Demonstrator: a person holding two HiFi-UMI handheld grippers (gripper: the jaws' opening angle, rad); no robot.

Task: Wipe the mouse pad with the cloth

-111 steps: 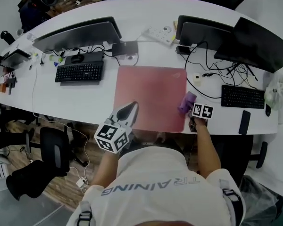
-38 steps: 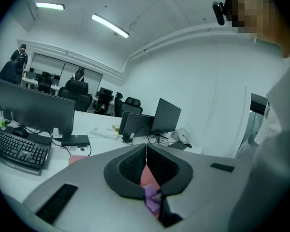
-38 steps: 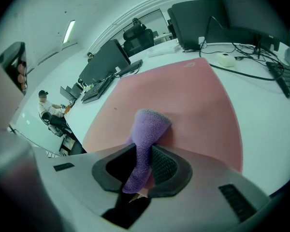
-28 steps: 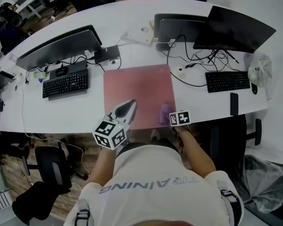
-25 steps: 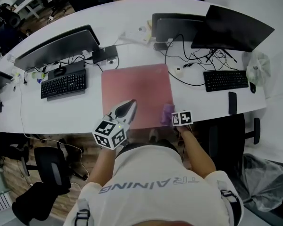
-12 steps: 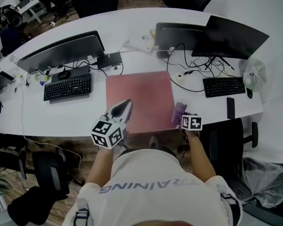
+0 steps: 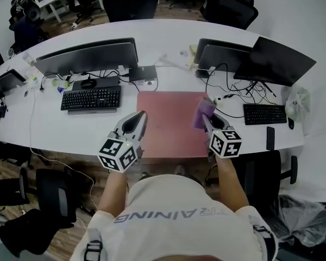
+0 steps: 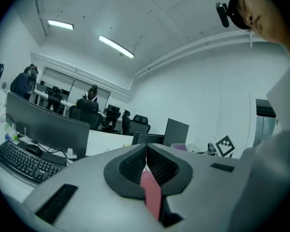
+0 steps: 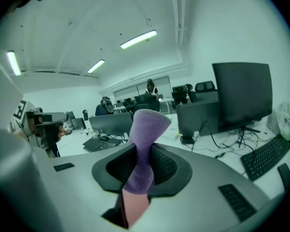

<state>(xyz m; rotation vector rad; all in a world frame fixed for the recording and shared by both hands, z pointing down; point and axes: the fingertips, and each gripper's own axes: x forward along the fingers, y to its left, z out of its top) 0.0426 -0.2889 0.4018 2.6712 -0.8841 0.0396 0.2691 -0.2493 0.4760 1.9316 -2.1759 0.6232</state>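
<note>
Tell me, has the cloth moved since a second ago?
Yes. The cloth, shut in the right gripper, went from the near right corner of the mouse pad toward its far right corner.

Two keyboards (image 7: 91, 98) (image 7: 264, 114); one mouse pad (image 7: 168, 125); one cloth (image 7: 202, 113).

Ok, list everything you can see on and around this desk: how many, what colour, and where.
desk: one, white, curved, across the view
mouse pad: one, pink, desk centre, in front of the person
cloth: one, purple, at the pad's right edge, in the right gripper
monitors: three large, dark, one rear left, two rear right
keyboards: two, black, one on each side of the pad
phone: one, black, near the right desk edge
office chairs: several, black, beyond and beside the desk
left gripper: one, grey, jaws together, empty, at the pad's left edge
right gripper: one, grey, jaws clamped on the cloth
</note>
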